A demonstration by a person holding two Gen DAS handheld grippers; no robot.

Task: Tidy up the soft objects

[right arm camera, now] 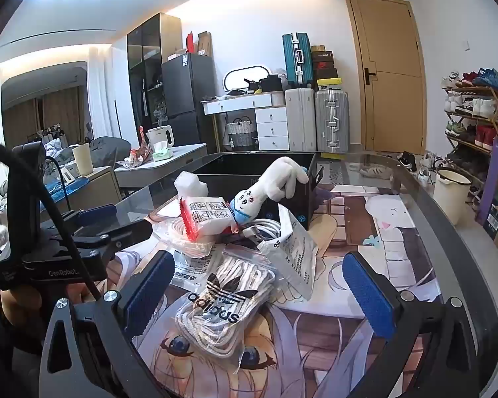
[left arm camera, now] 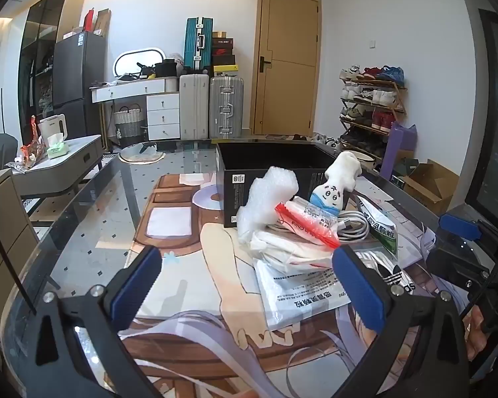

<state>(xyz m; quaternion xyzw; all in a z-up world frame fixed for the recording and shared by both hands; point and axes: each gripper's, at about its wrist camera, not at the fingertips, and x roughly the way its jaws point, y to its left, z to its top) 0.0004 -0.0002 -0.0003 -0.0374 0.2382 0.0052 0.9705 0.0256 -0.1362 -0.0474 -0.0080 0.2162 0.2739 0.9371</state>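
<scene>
A pile of soft things lies on the glass table in front of an open black box [left arm camera: 269, 169] [right arm camera: 245, 179]. A white plush toy [left arm camera: 337, 182] [right arm camera: 269, 189] leans on the box. Beside it sit white bubble wrap [left arm camera: 265, 199] [right arm camera: 191, 182], a red-edged tissue pack [left arm camera: 307, 220] [right arm camera: 209, 214], a white cable coil [left arm camera: 352, 227] [right arm camera: 265, 227], printed plastic bags [left arm camera: 295, 292] [right arm camera: 297, 255] and a clear Adidas bag of white laces [right arm camera: 222, 301]. My left gripper [left arm camera: 249, 285] is open just short of the pile. My right gripper [right arm camera: 259, 292] is open, with the Adidas bag lying between its fingers, untouched.
A printed cartoon mat [left arm camera: 182, 265] [right arm camera: 391, 232] lies under the glass. The right gripper's body [left arm camera: 461, 255] shows at the right of the left wrist view. A side table with a kettle [left arm camera: 51, 127], suitcases [left arm camera: 225, 106], a shoe rack [left arm camera: 372, 106] and a bucket [right arm camera: 451, 192] stand around the table.
</scene>
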